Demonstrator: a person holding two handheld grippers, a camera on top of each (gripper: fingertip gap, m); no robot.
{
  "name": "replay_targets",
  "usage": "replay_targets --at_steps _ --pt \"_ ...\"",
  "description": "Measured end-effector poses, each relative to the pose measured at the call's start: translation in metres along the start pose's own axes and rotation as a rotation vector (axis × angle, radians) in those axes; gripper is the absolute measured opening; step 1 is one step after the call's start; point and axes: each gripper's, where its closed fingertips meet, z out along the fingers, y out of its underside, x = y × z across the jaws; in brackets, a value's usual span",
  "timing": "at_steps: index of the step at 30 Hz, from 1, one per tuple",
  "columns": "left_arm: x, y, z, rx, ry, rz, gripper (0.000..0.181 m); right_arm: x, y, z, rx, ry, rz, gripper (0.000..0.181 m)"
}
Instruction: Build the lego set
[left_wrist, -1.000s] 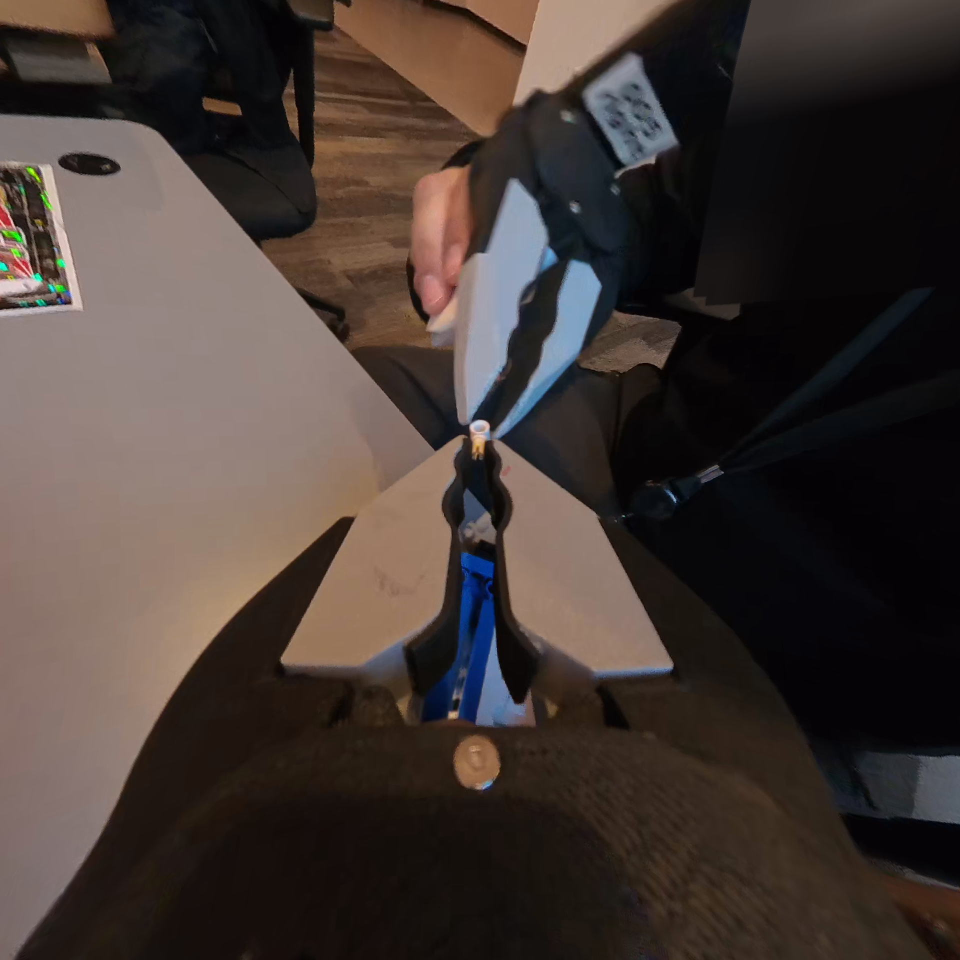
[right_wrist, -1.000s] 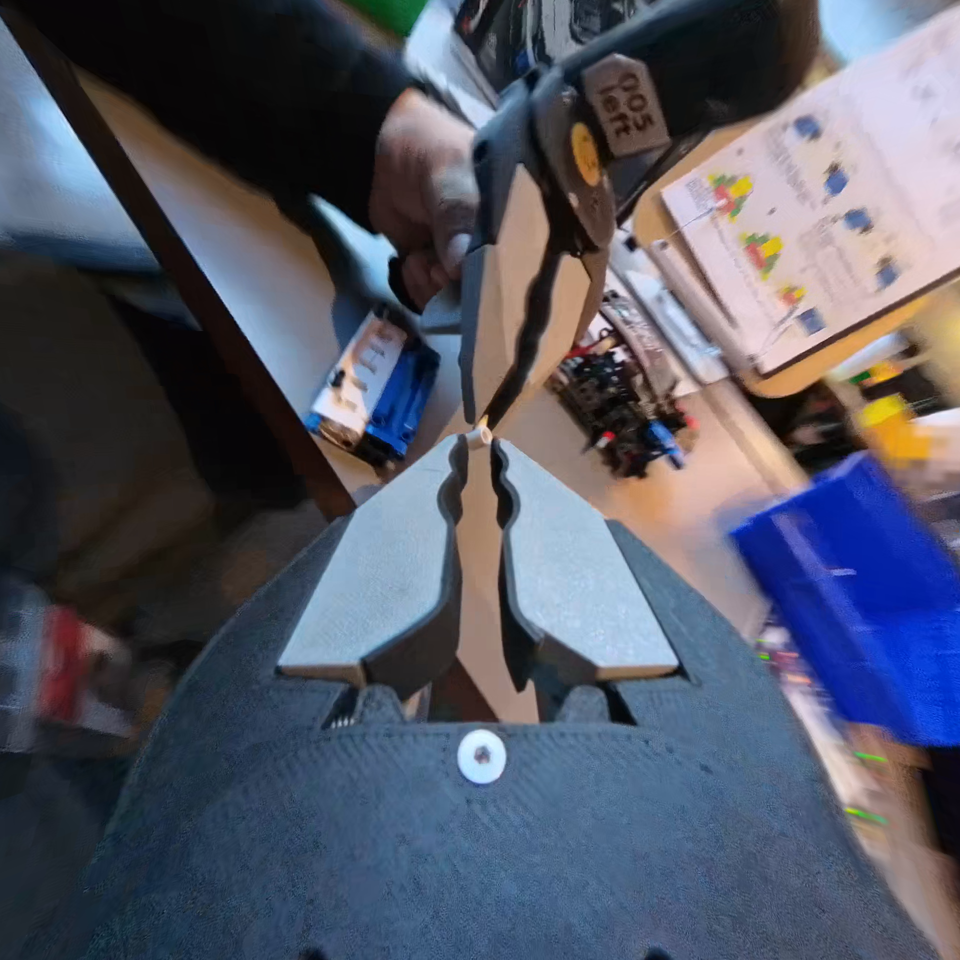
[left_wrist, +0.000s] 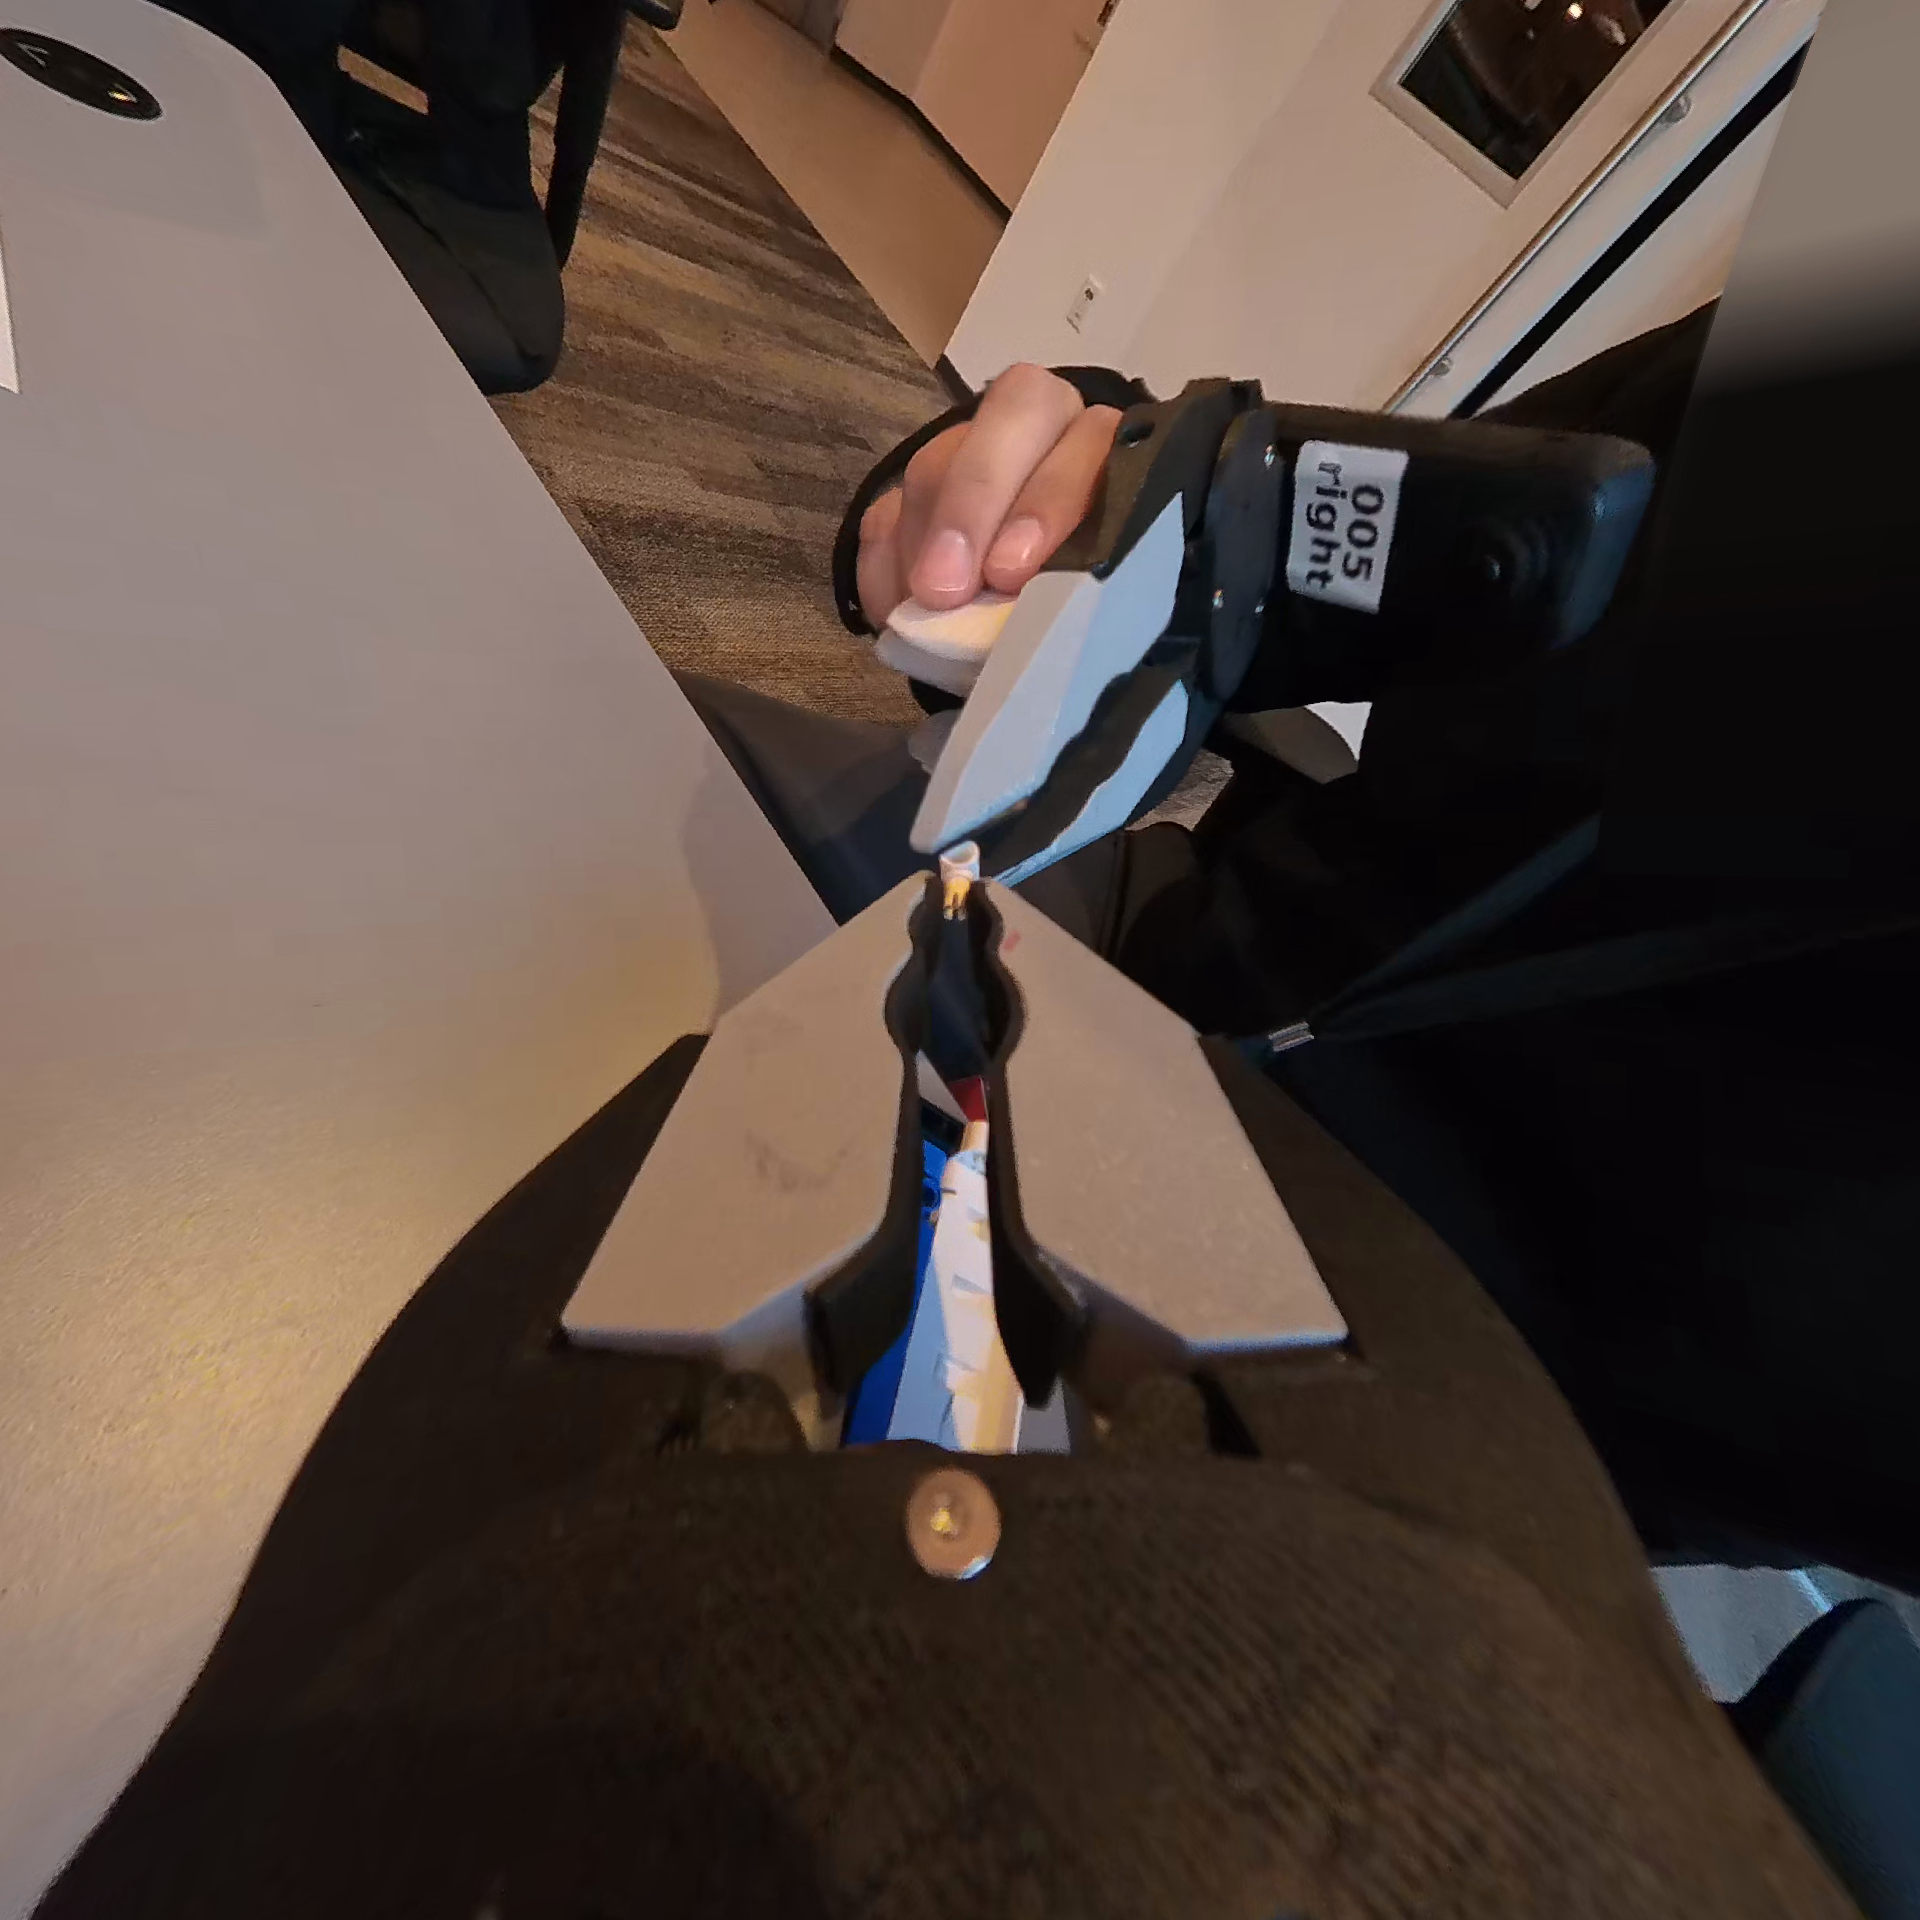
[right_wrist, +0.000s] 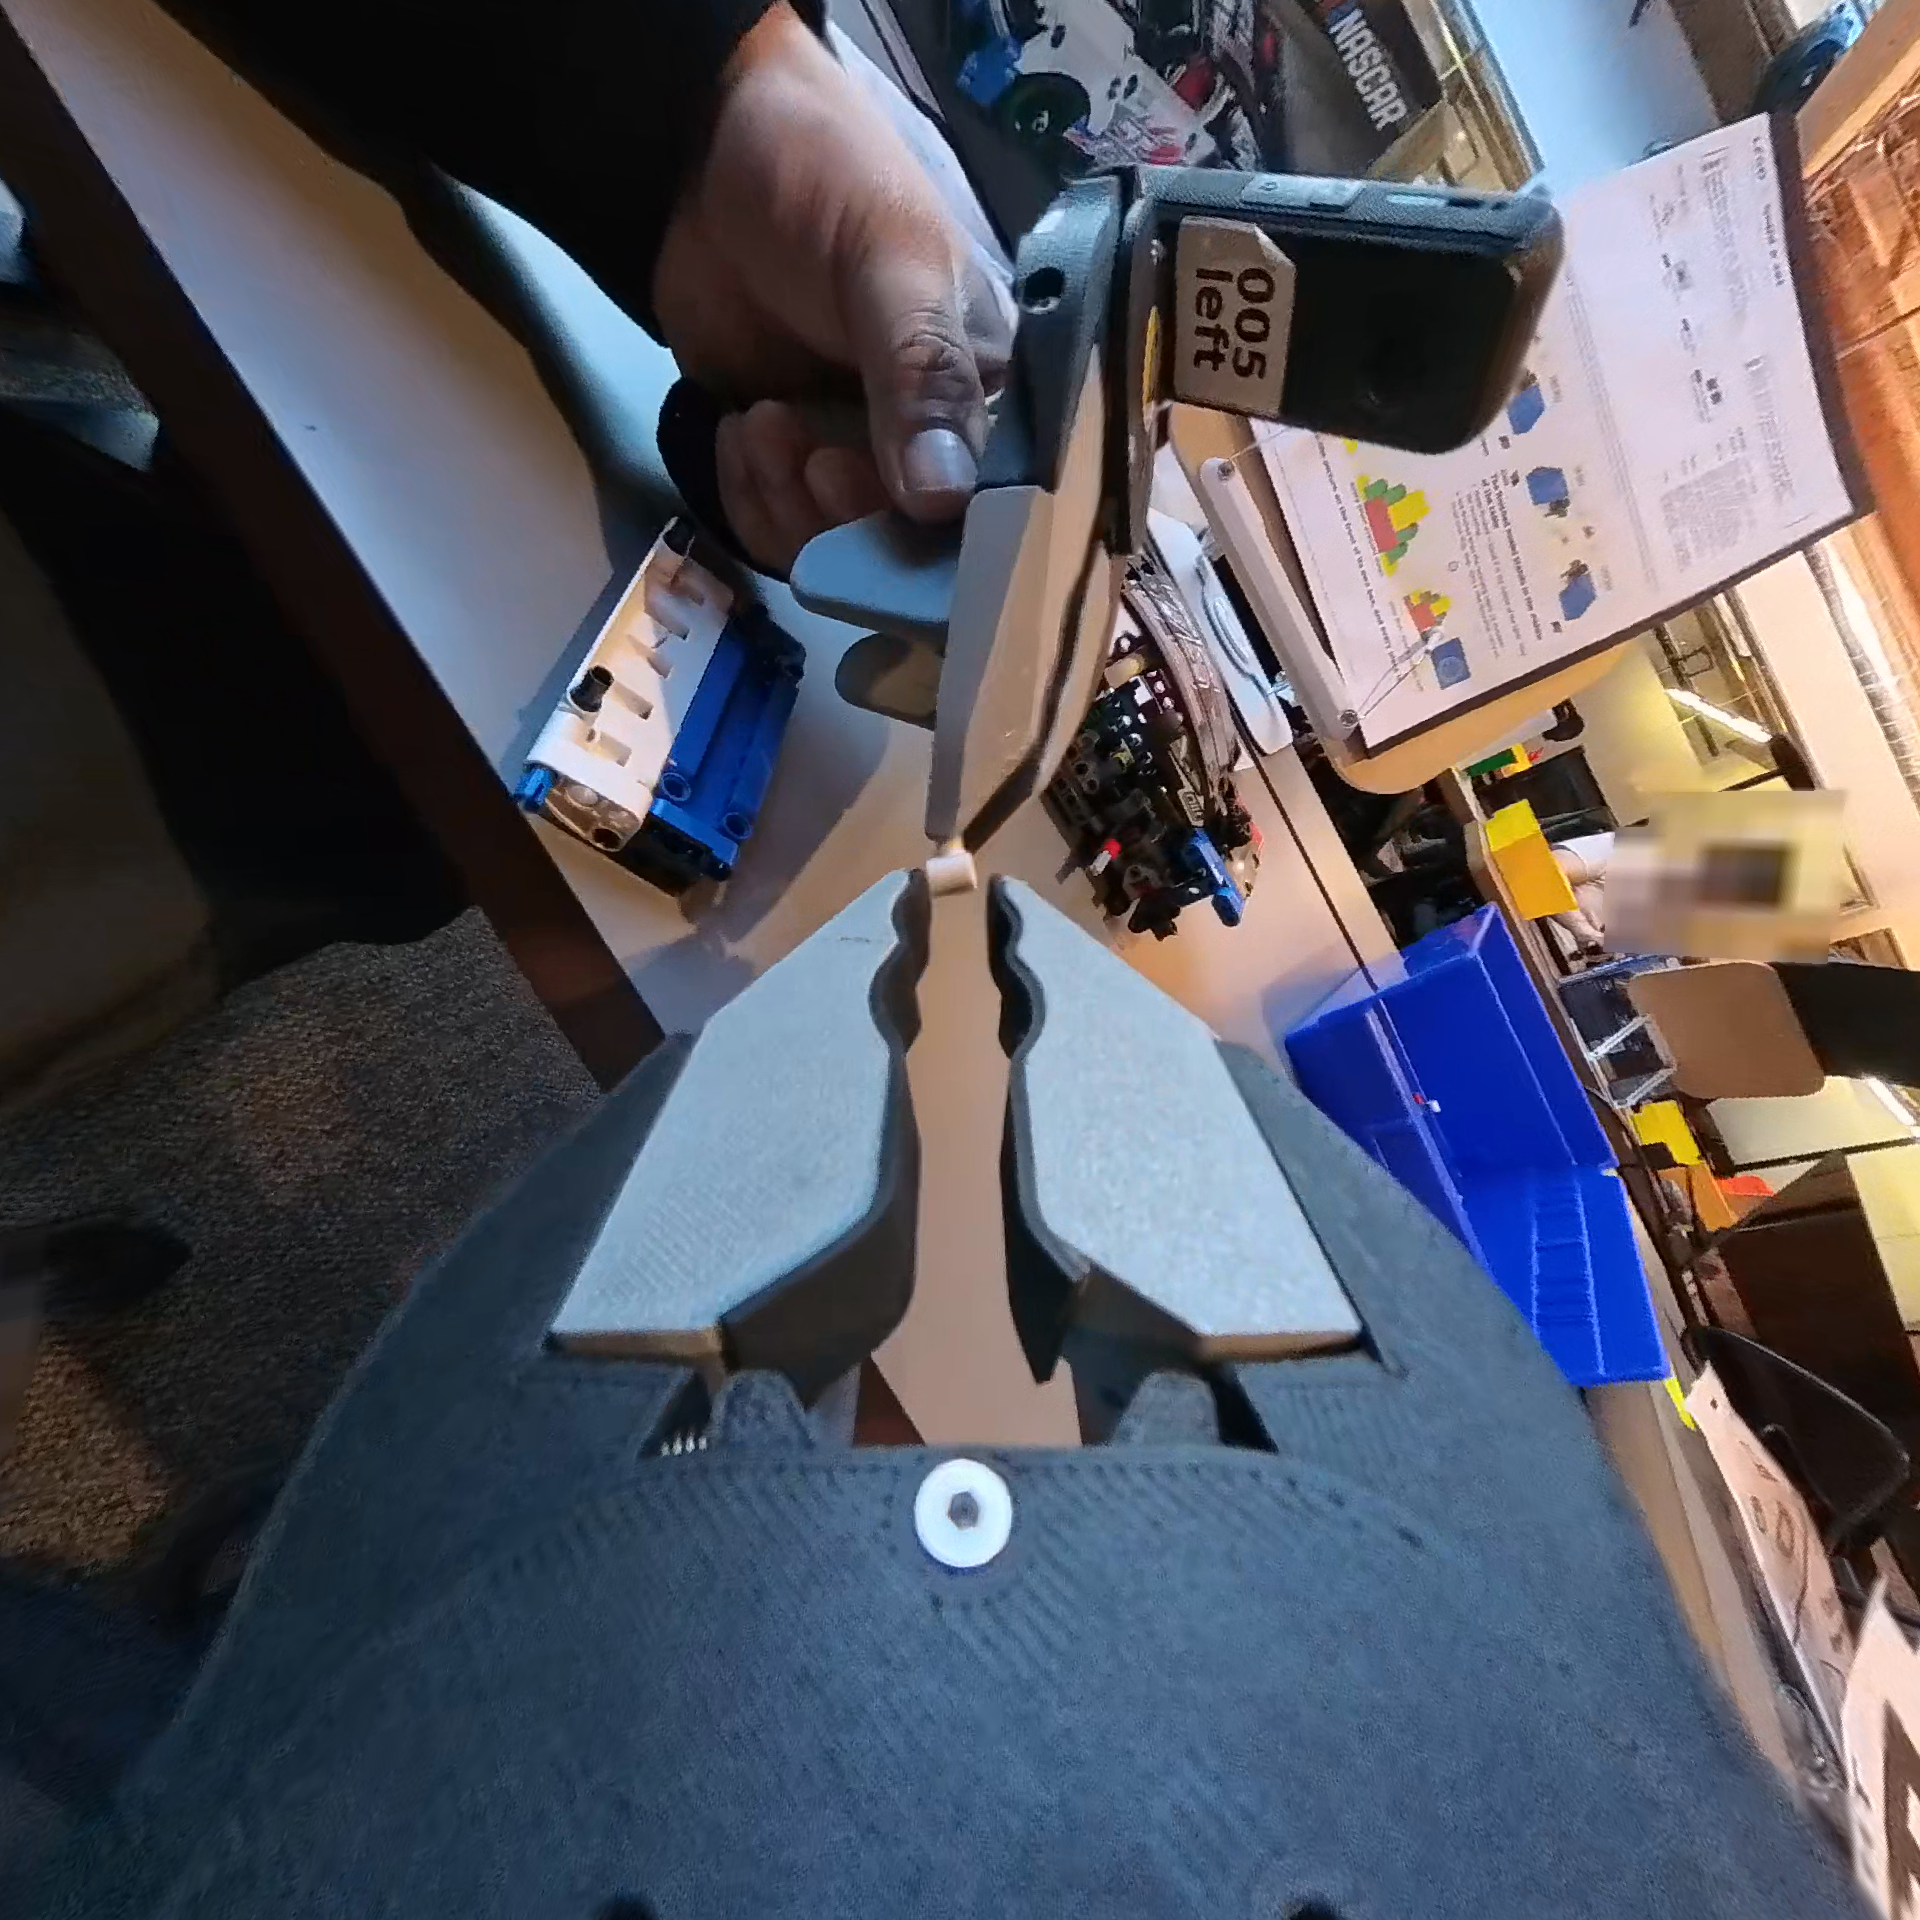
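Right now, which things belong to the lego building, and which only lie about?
Belonging: small white-and-yellow plastic peg, pinched by the left gripper; open right gripper; blue-and-white lego block; black lego model; printed instruction sheet.
Lying about: blue plastic bin; yellow box.

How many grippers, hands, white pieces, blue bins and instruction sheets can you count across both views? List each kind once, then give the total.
grippers: 2, left gripper and right gripper
hands: 2, left hand and right hand
white piece: 1
blue bin: 1
instruction sheet: 1
total: 7
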Motion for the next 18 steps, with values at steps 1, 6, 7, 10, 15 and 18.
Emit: replay_targets --at_steps 1,6,7,10,15,18 --pt "0.0005 -0.0005 0.0000 0.002 0.005 -0.005 0.001 -0.0002 -0.0006 -0.0003 0.002 0.008 -0.018 0.006" --pt "0.0034 -0.0012 0.0022 0.009 0.025 -0.016 0.001 0.0001 -0.0026 -0.0037 0.012 0.043 -0.080 0.006" --pt "0.0047 -0.0013 0.0026 0.008 0.032 -0.013 0.001 -0.0005 -0.0036 -0.0048 0.022 0.042 -0.079 0.006" --pt "0.0031 0.0001 0.0033 0.001 0.023 -0.013 0.001 -0.0015 -0.0017 -0.0046 0.014 0.032 -0.074 0.006" --pt "0.0018 0.0014 0.0032 -0.005 0.017 -0.014 0.001 -0.0037 -0.0032 -0.0050 0.024 0.021 -0.076 0.008" --pt "0.0018 0.0015 0.0036 -0.004 0.018 -0.012 0.001 -0.0032 -0.0023 -0.0044 0.020 0.020 -0.065 0.007"
